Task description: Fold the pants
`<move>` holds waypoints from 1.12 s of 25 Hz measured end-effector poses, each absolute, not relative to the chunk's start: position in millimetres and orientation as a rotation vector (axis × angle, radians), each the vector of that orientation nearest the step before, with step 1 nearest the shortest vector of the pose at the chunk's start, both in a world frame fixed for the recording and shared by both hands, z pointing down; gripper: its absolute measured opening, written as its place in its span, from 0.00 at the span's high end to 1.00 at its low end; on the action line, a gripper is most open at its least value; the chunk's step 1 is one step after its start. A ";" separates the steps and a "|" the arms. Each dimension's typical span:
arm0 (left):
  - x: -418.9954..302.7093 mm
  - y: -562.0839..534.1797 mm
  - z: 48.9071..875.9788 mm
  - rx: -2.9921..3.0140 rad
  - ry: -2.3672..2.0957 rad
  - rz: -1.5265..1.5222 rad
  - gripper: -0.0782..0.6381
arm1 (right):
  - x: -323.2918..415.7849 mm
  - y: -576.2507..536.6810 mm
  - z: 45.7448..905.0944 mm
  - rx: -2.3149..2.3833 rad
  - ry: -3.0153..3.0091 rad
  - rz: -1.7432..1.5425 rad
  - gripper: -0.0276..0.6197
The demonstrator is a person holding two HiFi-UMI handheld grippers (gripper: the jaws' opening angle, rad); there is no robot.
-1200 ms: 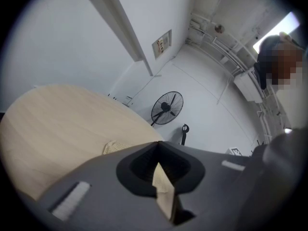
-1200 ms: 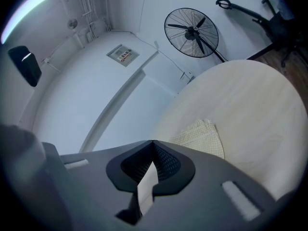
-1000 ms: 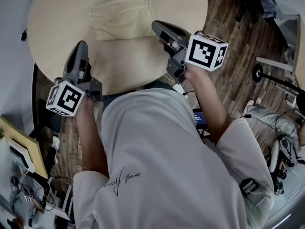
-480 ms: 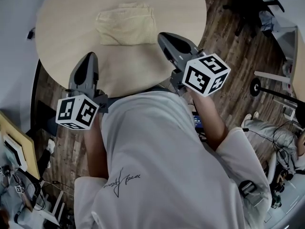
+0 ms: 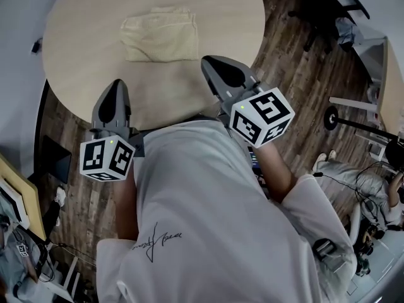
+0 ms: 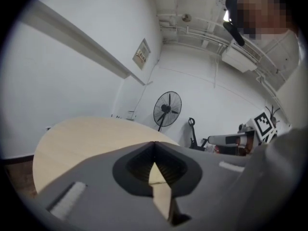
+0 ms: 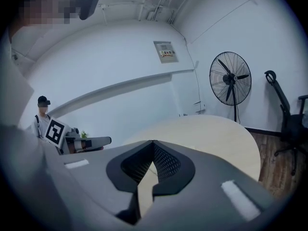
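The left gripper's jaws have just closed; they now meet tip to tip, with nothing between them. In the left gripper view only pale tabletop shows through the gap behind the tips. The right gripper's jaws are together too, and empty, its ribbed black pads meeting at the tip. Neither tool touches the table or the cloth.

Both grippers are grey, smooth and wedge-shaped, each with a white cube of black square markers at its rear. They hang above the near edge of the table and point out across it, tilted a little down. The left one is over the near-left rim, the right one over the near-right rim. Bare forearms run back from them into the wide sleeves of a white shirt.

The pants lie on the far half of the table, well apart from both tools. They are folded into a flat, roughly square packet of pale cream cloth with soft creases.

The table is round, with a matt, light wood top. Under it is a floor of dark, mottled planks. A black pedestal fan stands against a white wall beyond the table, and a black office chair stands off to the right
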State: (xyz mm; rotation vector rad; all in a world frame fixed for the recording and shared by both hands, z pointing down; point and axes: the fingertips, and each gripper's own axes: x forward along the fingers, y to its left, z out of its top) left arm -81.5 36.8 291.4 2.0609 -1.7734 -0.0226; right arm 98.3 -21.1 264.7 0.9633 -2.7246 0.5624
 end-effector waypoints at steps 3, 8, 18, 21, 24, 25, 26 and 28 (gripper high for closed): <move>-74.5 34.7 291.5 2.082 -1.794 0.030 0.89 | 102.7 -19.5 262.9 0.965 -2.730 0.547 0.96; -82.3 31.7 300.9 2.069 -1.845 0.121 0.89 | 106.5 -21.0 265.3 0.950 -2.706 0.516 0.96; -87.9 28.7 305.1 2.016 -1.853 0.140 0.89 | 126.2 -42.3 266.9 0.989 -2.668 0.481 0.96; -87.2 28.1 305.8 2.013 -1.850 0.143 0.89 | 130.0 -46.9 269.1 0.983 -2.649 0.456 0.96; -90.6 29.8 305.2 2.000 -1.859 0.140 0.89 | 132.0 -49.8 270.0 0.985 -2.624 0.415 0.96; -92.2 30.7 305.2 1.995 -1.863 0.140 0.89 | 132.0 -50.2 270.3 0.983 -2.621 0.411 0.96; -93.8 31.6 305.4 1.989 -1.869 0.140 0.89 | 131.7 -50.3 270.8 0.980 -2.618 0.408 0.96; -96.0 33.2 306.2 1.978 -1.878 0.138 0.89 | 131.4 -50.0 271.8 0.972 -2.611 0.402 0.96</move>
